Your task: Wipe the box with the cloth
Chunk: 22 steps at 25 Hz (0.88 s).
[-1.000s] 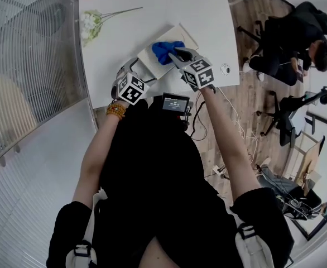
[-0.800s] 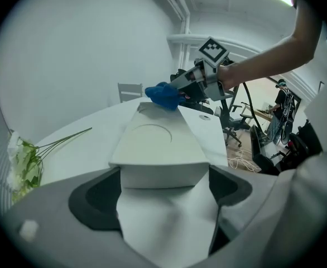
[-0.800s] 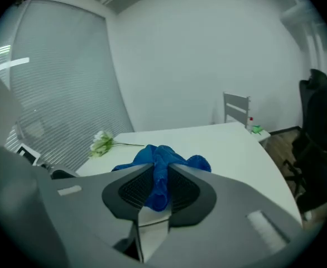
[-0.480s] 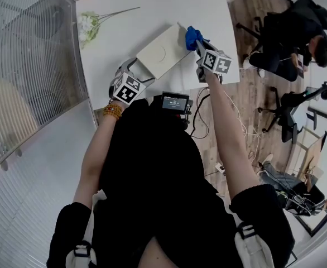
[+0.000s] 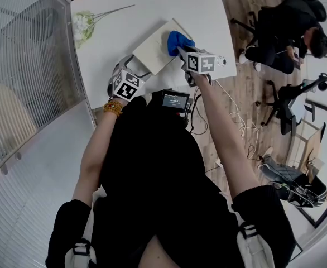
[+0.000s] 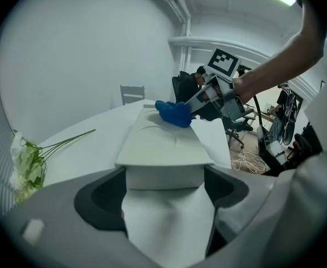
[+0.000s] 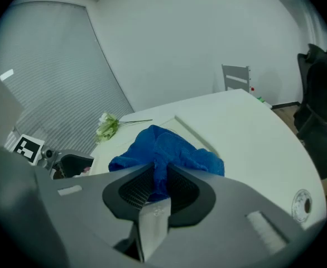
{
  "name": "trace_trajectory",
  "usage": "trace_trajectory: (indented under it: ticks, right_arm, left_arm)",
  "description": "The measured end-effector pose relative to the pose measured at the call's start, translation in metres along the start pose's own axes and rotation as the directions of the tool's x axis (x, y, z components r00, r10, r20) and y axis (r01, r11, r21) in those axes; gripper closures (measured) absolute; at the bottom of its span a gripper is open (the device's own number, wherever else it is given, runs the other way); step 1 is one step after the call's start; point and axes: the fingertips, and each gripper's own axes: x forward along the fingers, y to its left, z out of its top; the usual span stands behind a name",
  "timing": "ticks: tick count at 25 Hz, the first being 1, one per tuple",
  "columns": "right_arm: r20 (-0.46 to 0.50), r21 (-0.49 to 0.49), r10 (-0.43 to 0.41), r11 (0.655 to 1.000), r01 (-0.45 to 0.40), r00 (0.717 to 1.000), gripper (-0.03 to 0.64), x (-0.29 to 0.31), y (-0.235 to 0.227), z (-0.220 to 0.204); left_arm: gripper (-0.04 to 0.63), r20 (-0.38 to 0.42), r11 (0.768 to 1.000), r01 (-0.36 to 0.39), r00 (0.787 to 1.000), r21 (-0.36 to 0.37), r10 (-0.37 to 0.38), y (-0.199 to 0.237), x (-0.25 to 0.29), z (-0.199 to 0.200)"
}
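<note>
A flat white box (image 5: 152, 52) lies at the near edge of the white table (image 5: 208, 15). My left gripper (image 5: 134, 67) grips its near end: the box (image 6: 160, 144) fills the gap between the jaws, which have just been closing on it, and both pads touch its sides. My right gripper (image 5: 181, 50) is shut on a bunched blue cloth (image 5: 177, 40) that rests on the box's far right corner. In the right gripper view the cloth (image 7: 163, 149) is pinched between the pads of that gripper (image 7: 158, 183) above the box's lid (image 7: 192, 132). The left gripper view shows the cloth (image 6: 173, 113) on the lid's far end.
A bunch of white flowers (image 5: 82, 24) lies on the table's far left. A small round fitting (image 5: 223, 61) sits at the table's right edge. A seated person (image 5: 289, 32) and office chairs are off to the right, with cables on the floor (image 5: 239, 127). A grey chair (image 7: 236, 74) stands behind the table.
The right gripper carried the blue cloth from the lid's middle off past the box's right edge, then back down onto the far right corner. The left gripper stayed at the box's near end.
</note>
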Motion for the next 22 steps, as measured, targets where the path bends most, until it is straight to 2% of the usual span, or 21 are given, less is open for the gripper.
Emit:
trace_trajectory:
  ticks: [5, 10, 14, 22]
  right_arm:
    - [-0.059, -0.075, 0.090, 0.993, -0.094, 0.994, 0.528, 0.015, 0.046, -0.002]
    - [-0.150, -0.195, 0.144, 0.966, -0.172, 0.978, 0.529, 0.025, 0.087, -0.013]
    - [-0.199, -0.196, 0.190, 0.953, -0.230, 0.961, 0.529, 0.030, 0.108, -0.020]
    - [-0.258, -0.192, 0.239, 0.937, -0.292, 0.936, 0.529, 0.028, 0.117, -0.026]
  left_arm:
    - [0.040, -0.002, 1.000, 0.010, 1.000, -0.019, -0.010, -0.003, 0.003, 0.003]
    - [0.040, -0.018, 0.998, 0.033, 0.999, -0.052, -0.034, -0.006, 0.004, 0.003]
    - [0.040, -0.023, 0.998, 0.032, 0.999, -0.047, -0.033, -0.005, 0.003, 0.002]
    - [0.040, -0.025, 0.998, 0.035, 0.999, -0.044, -0.037, -0.006, 0.005, 0.002]
